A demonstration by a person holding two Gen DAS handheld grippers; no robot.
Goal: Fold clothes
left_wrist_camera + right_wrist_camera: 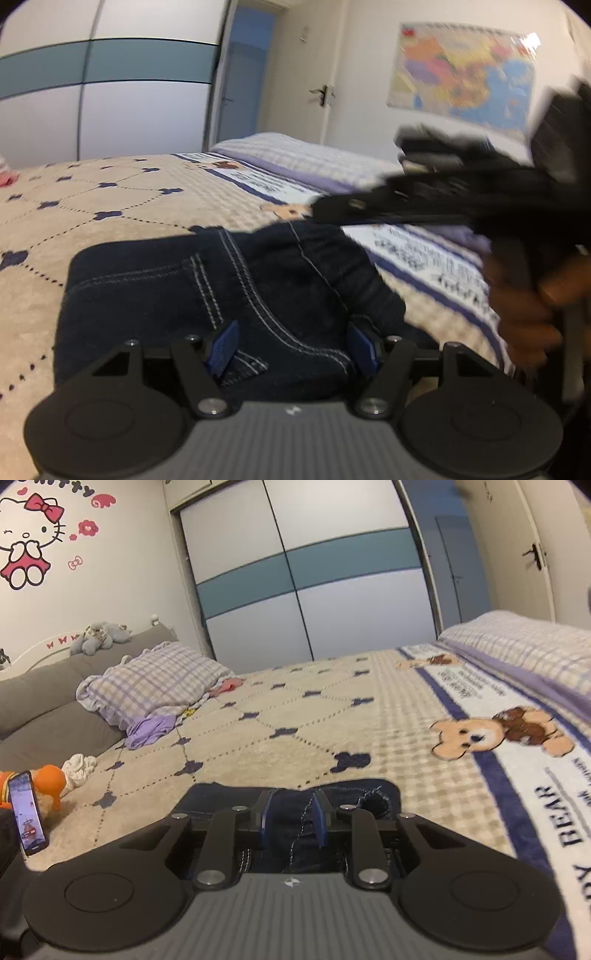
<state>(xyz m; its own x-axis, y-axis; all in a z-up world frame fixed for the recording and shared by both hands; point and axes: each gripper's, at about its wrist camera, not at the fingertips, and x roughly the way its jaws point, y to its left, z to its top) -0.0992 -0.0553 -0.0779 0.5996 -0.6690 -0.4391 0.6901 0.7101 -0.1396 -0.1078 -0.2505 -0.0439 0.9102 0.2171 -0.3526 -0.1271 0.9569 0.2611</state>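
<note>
Between the left gripper's (291,347) wide-spread jaws lies a fold of dark jeans (221,291), neither blue pad pressing it. On the beige bedspread (295,723) the jeans lie bunched, and the right gripper's (293,823) jaws are drawn in on a ridge of the denim. Farther back sit a checked pillow (155,683), then a sliding wardrobe (314,590).
</note>
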